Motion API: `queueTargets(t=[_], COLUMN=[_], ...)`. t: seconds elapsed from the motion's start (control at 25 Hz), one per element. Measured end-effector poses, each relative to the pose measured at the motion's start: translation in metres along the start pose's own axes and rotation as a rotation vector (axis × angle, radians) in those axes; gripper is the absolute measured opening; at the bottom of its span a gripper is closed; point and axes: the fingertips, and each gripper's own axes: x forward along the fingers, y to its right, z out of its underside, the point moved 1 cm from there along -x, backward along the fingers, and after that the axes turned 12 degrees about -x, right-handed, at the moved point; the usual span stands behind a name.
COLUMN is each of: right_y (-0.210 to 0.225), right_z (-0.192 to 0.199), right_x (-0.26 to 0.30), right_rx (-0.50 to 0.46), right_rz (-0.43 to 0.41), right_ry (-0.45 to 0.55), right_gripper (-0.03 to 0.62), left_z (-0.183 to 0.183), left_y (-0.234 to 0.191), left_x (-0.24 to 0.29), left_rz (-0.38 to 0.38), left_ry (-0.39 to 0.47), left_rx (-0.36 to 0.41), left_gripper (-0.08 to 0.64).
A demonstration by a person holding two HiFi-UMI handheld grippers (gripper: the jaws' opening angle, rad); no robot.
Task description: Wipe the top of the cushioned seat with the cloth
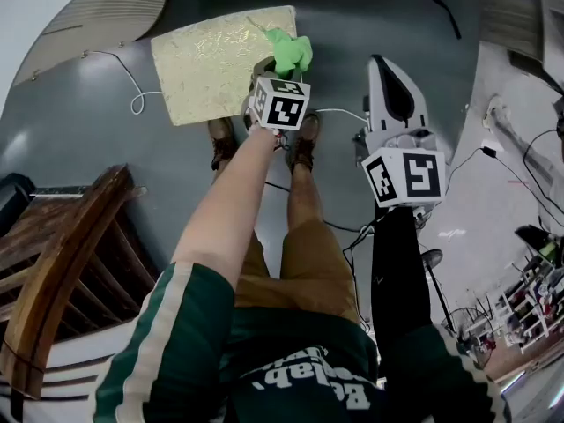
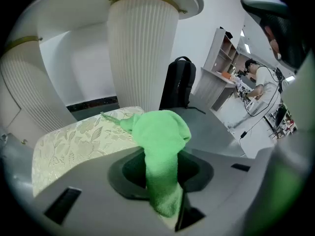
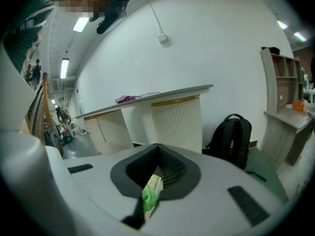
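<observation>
The cushioned seat [image 1: 220, 60] is a cream square pad with a leaf pattern, lying low near the floor ahead of the person's feet. A bright green cloth [image 1: 289, 51] hangs bunched over its right edge, with my left gripper [image 1: 271, 79] shut on it. In the left gripper view the cloth [image 2: 160, 136] fills the gap between the jaws, and the seat [image 2: 74, 141] lies just beyond and to the left. My right gripper [image 1: 388, 73] is held to the right of the seat, above the grey floor. Its jaws stand shut with nothing held [image 3: 156, 173].
A wooden chair [image 1: 62, 254] stands at the lower left. Cables [image 1: 132, 86] run over the floor beside the seat and near the feet. White fluted table bases [image 2: 140, 53] rise behind the seat. A black backpack [image 2: 177, 82] leans further back, and a person [image 2: 261, 87] stands at a desk.
</observation>
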Motion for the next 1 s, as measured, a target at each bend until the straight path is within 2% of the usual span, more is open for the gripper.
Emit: queueTargets(t=[0.16, 0.32, 0.76, 1.0], right_y=[-0.015, -0.039, -0.125, -0.158], right_z=[-0.007, -0.012, -0.032, -0.04], right_x=[0.007, 0.016, 0.047, 0.062], right_rx=[-0.011, -0.021, -0.055, -0.069], right_rz=[-0.02, -0.046, -0.13, -0.161], right_ry=[0.009, 0.014, 0.028, 0.034], right_gripper=[0.009, 0.009, 0.009, 0.009], left_z=[0.002, 0.012, 0.048, 0.063], left_y=[-0.018, -0.056, -0.211, -0.277], left_x=[-0.012, -0.03, -0.097, -0.125], left_rz=[-0.028, -0.068, -0.224, -0.3], left_ry=[0.019, 0.027, 0.029, 0.032], left_rx=[-0.011, -0.035, -0.108, -0.162], left_gripper=[0.13, 0.13, 0.132, 0.13])
